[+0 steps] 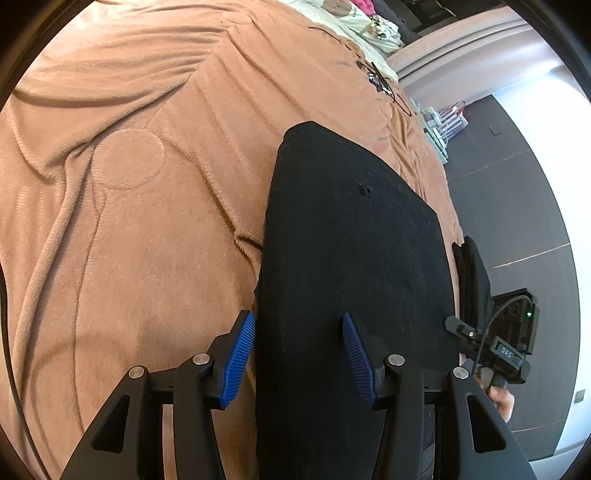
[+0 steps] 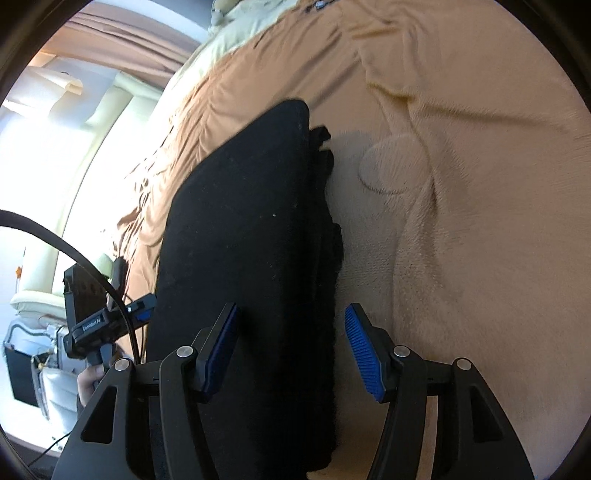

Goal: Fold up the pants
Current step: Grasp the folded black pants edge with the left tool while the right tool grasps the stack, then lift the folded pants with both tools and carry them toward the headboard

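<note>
The black pants point(image 1: 351, 258) lie folded into a long slab on the tan fleece blanket point(image 1: 129, 221). My left gripper point(image 1: 299, 354) is open; its jaws straddle the near left edge of the pants without clamping. In the right wrist view the pants point(image 2: 240, 258) show stacked layers along their right edge. My right gripper point(image 2: 291, 347) is open, its jaws wide on either side of that layered edge. Each gripper shows in the other's view: the right one point(image 1: 491, 347) at the pants' far side, the left one point(image 2: 107, 317) at the bed's left edge.
The blanket point(image 2: 461, 221) covers a bed with wrinkles and a round embossed patch point(image 1: 127, 158). Pillows and printed bedding point(image 1: 354, 22) lie at the far end. The bed edge drops to a dark floor point(image 1: 517, 206). A black cable point(image 2: 74, 251) loops at left.
</note>
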